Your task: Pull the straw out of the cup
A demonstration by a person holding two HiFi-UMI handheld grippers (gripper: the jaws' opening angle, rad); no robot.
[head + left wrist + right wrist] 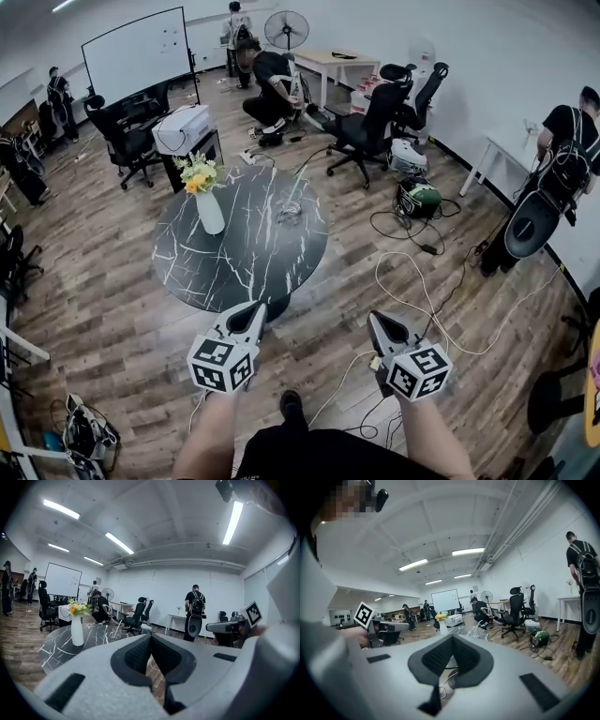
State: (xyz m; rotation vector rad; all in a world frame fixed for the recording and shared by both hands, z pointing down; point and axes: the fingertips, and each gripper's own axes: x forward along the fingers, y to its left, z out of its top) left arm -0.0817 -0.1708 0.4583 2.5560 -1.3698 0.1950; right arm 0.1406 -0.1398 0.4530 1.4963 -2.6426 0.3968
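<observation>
Head view: the left gripper (254, 311) and right gripper (377, 320) are held closed and empty, short of the round table (234, 272). The straw (296, 192) is seen standing in the cup (289, 214) on that table, near the vase (210, 212).

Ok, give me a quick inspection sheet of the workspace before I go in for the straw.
Surface: round black marble table on a wood floor.
Job's things: clear cup right of the table's middle, straw in it, leaning.
Clutter: white vase of flowers on the table's left side; nothing else seen on it.
Grippers: left gripper and right gripper both shut and empty, short of the table's near edge.
Cables: white and black cables loop over the floor right of the table.
Surroundings: several people, office chairs, whiteboard, standing fan.
</observation>
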